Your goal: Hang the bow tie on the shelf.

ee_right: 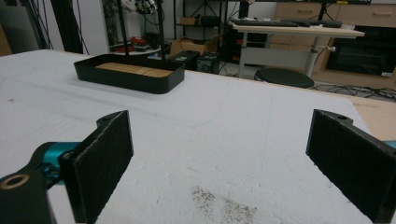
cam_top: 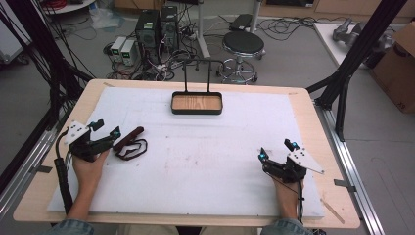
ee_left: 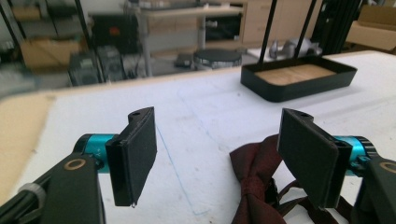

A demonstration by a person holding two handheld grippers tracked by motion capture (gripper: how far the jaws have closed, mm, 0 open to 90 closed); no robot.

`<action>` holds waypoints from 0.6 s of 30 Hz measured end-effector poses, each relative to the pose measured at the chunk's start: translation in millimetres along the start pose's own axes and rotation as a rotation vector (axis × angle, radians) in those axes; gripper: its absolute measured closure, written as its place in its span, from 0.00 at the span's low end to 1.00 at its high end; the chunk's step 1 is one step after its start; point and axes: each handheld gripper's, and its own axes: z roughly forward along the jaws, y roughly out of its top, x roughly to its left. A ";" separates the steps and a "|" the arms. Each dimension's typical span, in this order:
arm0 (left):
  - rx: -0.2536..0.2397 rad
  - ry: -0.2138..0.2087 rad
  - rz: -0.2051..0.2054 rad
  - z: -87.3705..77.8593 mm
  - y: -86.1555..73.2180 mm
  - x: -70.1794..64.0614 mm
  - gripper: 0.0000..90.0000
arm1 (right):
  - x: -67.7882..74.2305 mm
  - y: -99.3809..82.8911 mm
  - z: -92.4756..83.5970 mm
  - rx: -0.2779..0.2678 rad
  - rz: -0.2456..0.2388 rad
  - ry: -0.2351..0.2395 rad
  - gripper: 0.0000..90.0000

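A dark red bow tie (cam_top: 130, 142) with a black strap lies on the white foam mat (cam_top: 205, 161) at the left. My left gripper (cam_top: 106, 128) sits just left of it, open, jaws apart with nothing between them. Seen from the left gripper view, the bow tie (ee_left: 256, 177) lies ahead, close to the right jaw, and the left gripper (ee_left: 224, 158) is open. My right gripper (cam_top: 277, 149) rests at the mat's right side, open and empty. The right gripper view has the right gripper (ee_right: 217, 163) open over bare mat.
A black tray (cam_top: 196, 111) with a wooden floor and a tall handle stands at the mat's far middle, also in the left gripper view (ee_left: 299, 86) and the right gripper view (ee_right: 130, 79). A stool (cam_top: 243, 44) and computers stand beyond the table.
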 end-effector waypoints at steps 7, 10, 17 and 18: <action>0.174 -0.060 0.042 26.2 -1.3 -9.4 0.38 | 0.1 0.0 0.0 0.000 -0.009 0.000 0.07; 0.199 -0.081 0.046 28.4 -1.6 -10.3 0.48 | 0.7 0.0 -0.1 -0.001 -0.014 -0.002 0.07; 0.349 -0.099 0.009 37.9 -1.1 -9.7 0.55 | 0.0 -0.1 -0.1 -0.002 -0.006 0.004 0.07; 0.379 -0.106 0.001 40.5 -1.8 -9.7 0.55 | 0.2 0.1 -0.1 -0.001 -0.007 0.004 0.07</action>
